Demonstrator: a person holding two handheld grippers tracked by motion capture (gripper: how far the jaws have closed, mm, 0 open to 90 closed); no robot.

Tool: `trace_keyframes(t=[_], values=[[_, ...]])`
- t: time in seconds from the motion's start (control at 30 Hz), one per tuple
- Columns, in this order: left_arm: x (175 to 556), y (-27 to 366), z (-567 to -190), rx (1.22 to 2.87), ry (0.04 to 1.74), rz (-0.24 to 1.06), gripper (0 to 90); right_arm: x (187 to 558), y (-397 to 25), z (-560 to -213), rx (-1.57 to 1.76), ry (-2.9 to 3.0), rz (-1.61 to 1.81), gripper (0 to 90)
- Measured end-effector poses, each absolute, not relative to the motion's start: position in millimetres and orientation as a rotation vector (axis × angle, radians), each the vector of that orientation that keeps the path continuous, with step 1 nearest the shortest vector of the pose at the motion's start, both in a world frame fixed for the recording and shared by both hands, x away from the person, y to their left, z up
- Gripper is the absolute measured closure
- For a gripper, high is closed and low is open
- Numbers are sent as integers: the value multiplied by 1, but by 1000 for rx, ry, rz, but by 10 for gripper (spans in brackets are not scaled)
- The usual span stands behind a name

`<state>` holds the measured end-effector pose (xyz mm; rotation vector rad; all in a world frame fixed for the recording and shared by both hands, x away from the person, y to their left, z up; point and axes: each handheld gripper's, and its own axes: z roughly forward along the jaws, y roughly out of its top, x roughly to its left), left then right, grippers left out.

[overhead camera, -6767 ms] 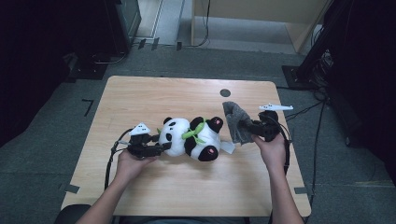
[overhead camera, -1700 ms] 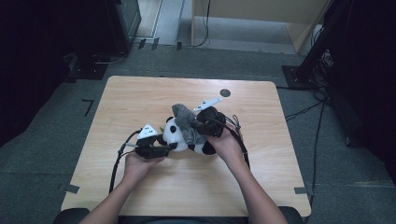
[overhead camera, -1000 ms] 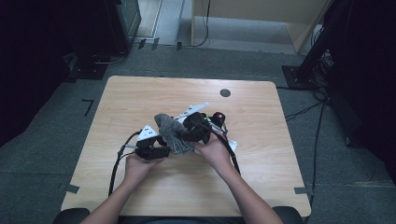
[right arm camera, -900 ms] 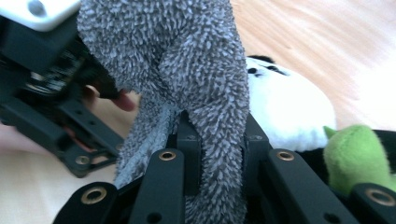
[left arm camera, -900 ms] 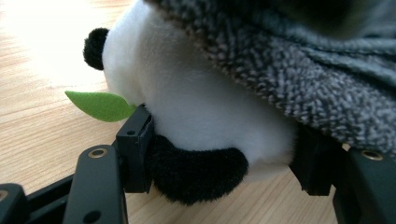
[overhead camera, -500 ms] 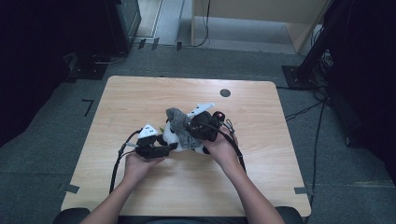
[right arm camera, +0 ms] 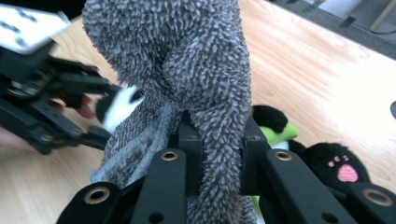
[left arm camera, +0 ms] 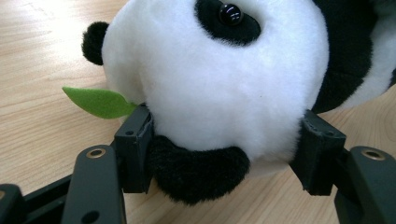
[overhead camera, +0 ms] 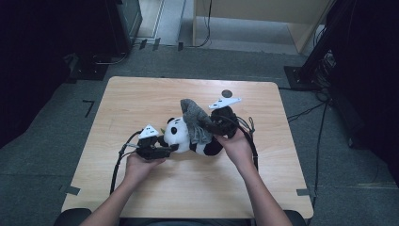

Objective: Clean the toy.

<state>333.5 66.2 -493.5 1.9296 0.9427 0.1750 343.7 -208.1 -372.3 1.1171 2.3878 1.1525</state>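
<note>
While the left hand-held gripper (left arm camera: 224,154) clamped the soft panda's (left arm camera: 219,88) head, the right hand-held gripper (right arm camera: 217,140) pinched a limp, light cloth (right arm camera: 187,70) over it.

Wooden table (overhead camera: 141,101) (dark round mark (overhead camera: 227,93)); grey carpet floor (overhead camera: 56,136)

Plush panda (left arm camera: 219,84), shaggy grey cloth (right arm camera: 187,60)

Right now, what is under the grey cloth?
The grey cloth, pinched in the right gripper, drapes over the toy panda. The panda's head shows, clamped by the left gripper; its middle is covered.
</note>
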Motion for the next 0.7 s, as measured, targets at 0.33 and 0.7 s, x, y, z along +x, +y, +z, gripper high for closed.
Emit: trace_keyframes(t=[0.33,0.7], values=[[334,67,-494,1958,921,178,335,324,-240,-338,1147,2325,1326,770],[333,63,-492,1985,945,180,339,306,-250,-373,1207,2486,1171,762]])
